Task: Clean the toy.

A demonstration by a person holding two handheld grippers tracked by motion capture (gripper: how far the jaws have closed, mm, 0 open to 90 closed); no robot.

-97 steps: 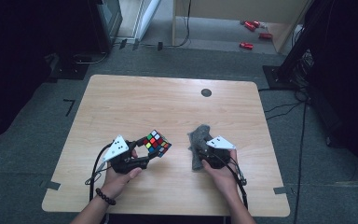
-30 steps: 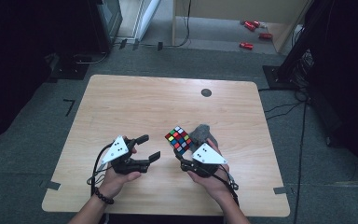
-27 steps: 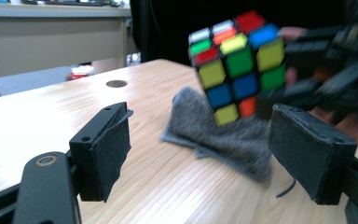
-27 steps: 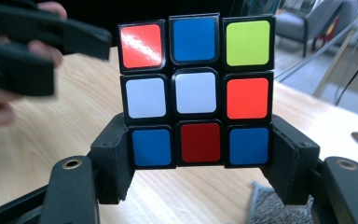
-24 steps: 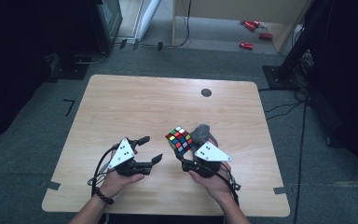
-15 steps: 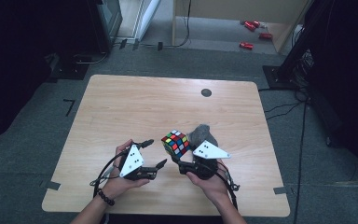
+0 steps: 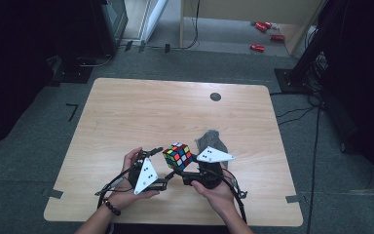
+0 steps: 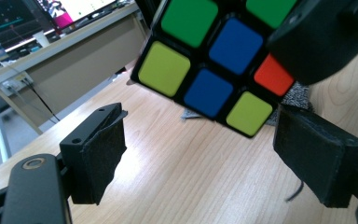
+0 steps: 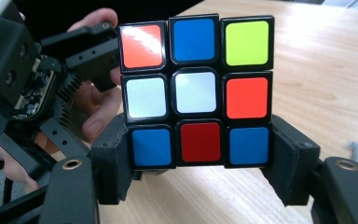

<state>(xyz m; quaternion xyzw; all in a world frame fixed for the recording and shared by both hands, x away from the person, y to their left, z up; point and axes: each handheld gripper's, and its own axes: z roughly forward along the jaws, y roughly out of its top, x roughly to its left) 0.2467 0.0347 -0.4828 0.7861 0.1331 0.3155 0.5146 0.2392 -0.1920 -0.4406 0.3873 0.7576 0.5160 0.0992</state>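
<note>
The right tool (image 7: 180, 176) is clamped on the bottom layer of the puzzle cube (image 7: 177, 156), holding it above the bench (image 7: 141, 112). The left tool (image 7: 160, 165) sits just beside it, its jaws apart and just opening, with the cube ahead of them, untouched. A grey cloth (image 7: 211, 141) lies behind.

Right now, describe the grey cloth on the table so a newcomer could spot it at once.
Start at the wooden table and go to its near edge, where the person's two hands meet. Just beyond the right tongs, which grip the colourful cube, lies a crumpled grey cloth: soft, dull and shapeless, unlike the bright hard cube.
</note>
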